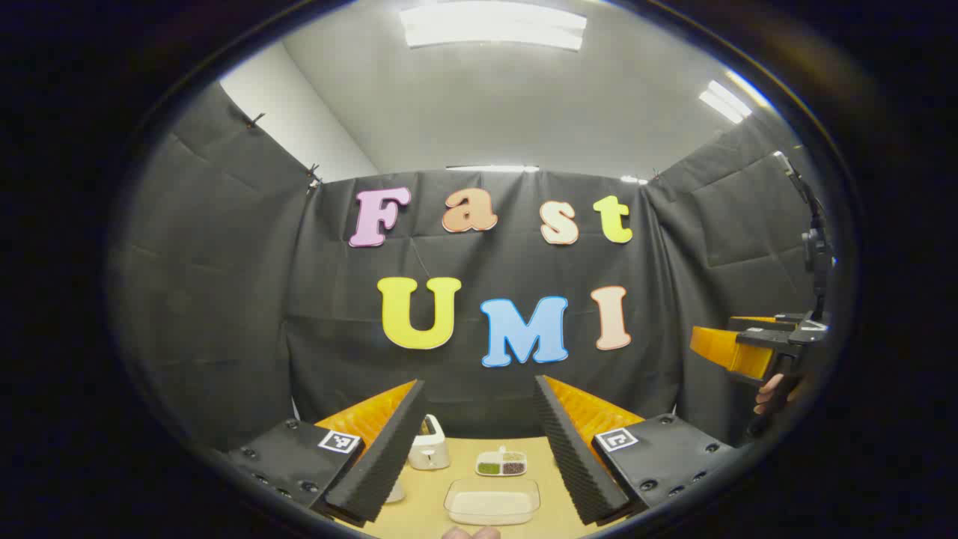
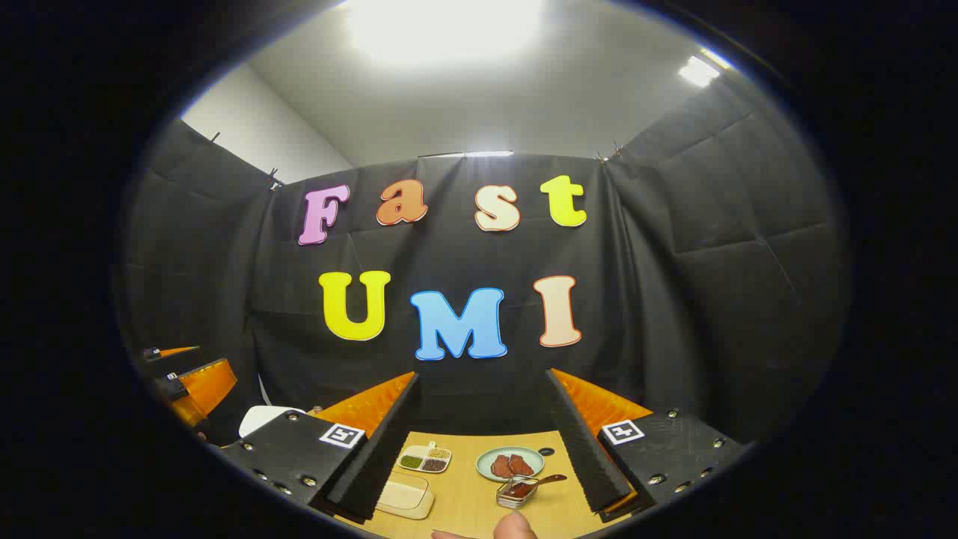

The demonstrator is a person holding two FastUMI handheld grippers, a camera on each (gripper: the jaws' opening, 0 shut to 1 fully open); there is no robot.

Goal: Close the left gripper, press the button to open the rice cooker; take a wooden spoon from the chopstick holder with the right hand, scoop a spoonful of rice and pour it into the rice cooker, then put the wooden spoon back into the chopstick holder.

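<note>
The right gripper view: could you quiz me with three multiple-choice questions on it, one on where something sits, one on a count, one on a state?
1. Where is the divided snack dish?
A. left of the round plate
B. on the plate
C. right of the plate

2. How many fingers frame the table?
A. one
B. two
C. four

3. How does the right gripper stand?
A. shut
B. clamped on a spoon
C. open

Answers: 1 A, the dish lies left of the plate. 2 B, two fingers. 3 C, table shows between them.

The booth wall (image 1: 479,359) is being faced from well back by both views (tilted upward); the divided dish (image 1: 501,465) (image 2: 425,459) is being shared.
</note>
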